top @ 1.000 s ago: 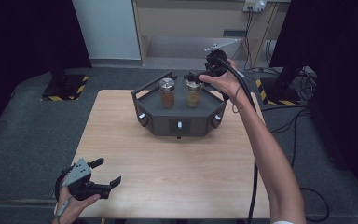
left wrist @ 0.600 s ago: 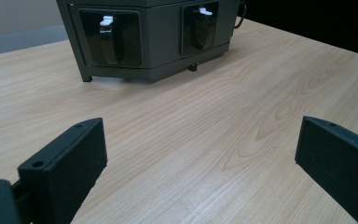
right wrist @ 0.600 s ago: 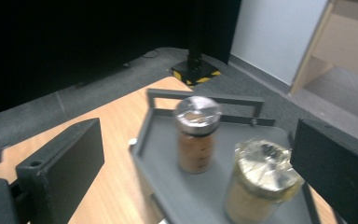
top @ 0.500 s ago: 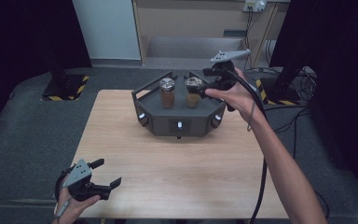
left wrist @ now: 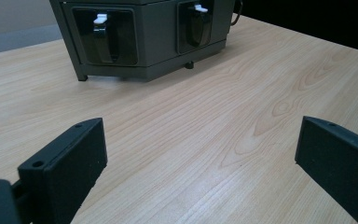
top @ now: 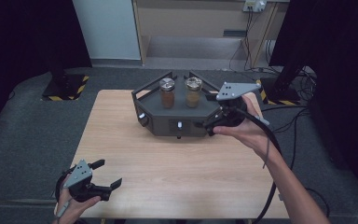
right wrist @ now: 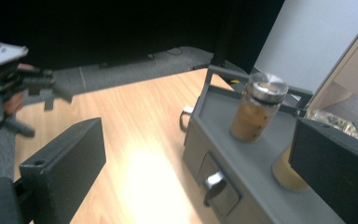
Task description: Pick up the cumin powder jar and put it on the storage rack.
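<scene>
Right tool [top: 213,122] sits wide open and empty beside the dark grey angular metal rack [top: 177,119]; left tool [top: 108,173] is open and empty too.

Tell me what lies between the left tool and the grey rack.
Nothing but bare table. In the high view, the left tool is at the near left corner and the rack stands apart, farther back.

no readable text, labels, brands or numbers on anything here.
</scene>
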`<state>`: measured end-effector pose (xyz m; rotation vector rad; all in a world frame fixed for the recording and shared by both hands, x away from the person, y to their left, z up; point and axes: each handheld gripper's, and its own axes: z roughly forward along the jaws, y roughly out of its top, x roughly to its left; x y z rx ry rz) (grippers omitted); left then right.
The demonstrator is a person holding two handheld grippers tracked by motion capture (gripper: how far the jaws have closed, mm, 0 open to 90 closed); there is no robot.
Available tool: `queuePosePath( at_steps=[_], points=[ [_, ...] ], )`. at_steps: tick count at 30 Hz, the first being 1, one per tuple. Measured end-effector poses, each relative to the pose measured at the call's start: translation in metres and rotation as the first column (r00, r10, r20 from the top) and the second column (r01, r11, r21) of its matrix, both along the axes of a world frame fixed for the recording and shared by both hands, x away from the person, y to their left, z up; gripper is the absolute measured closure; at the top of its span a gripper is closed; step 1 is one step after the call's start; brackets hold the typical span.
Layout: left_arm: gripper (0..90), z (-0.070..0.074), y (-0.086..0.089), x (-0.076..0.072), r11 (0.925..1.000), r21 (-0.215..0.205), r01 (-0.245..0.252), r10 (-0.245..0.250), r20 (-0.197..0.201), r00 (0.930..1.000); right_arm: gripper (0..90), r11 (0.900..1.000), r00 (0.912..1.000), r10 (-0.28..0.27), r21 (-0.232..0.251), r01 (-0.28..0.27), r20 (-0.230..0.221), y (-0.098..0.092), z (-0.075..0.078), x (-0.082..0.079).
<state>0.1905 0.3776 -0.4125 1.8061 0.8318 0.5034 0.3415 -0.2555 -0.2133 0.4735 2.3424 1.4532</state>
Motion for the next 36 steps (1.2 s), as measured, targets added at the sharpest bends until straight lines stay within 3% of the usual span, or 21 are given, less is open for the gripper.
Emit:
queuePosePath(
  at_steps=[6, 10, 17, 21, 27, 36],
  points=[
    [1.1, 0.000, 0.000, 0.000, 1.0000, 0.000, 0.002, -0.002, -0.001, 1.0000, 4.2, 1.000, 0.9999, 0.013, -0.014, -0.013, 0.001, -0.017, -0.009, -0.030],
    [1.1, 0.000, -0.002, 0.000, 0.9999, 0.009, 0.005, -0.005, -0.002, 1.0000, 4.2, 1.000, 1.0000, 0.004, 0.004, -0.004, 0.003, -0.030, -0.018, -0.049],
    [1.1, 0.000, -0.001, -0.001, 1.0000, 0.003, -0.003, 0.003, -0.002, 1.0000, 4.2, 0.999, 0.9979, -0.051, 0.007, 0.051, 0.039, -0.050, -0.035, -0.082],
    [1.1, 0.000, -0.001, 0.000, 1.0000, 0.006, -0.001, 0.001, -0.003, 1.0000, 4.2, 0.997, 0.9959, -0.080, 0.019, 0.079, 0.044, -0.059, -0.048, -0.096],
    [1.1, 0.000, -0.001, 0.000, 1.0000, 0.003, -0.004, 0.005, -0.006, 1.0000, 4.3, 0.993, 0.9932, -0.116, 0.032, 0.115, 0.015, -0.071, -0.069, -0.105],
    [1.1, 0.000, -0.002, 0.000, 1.0000, 0.004, -0.005, 0.005, -0.008, 1.0000, 4.3, 0.978, 0.9772, -0.210, 0.025, 0.209, 0.035, -0.079, -0.099, -0.122]
  ],
)
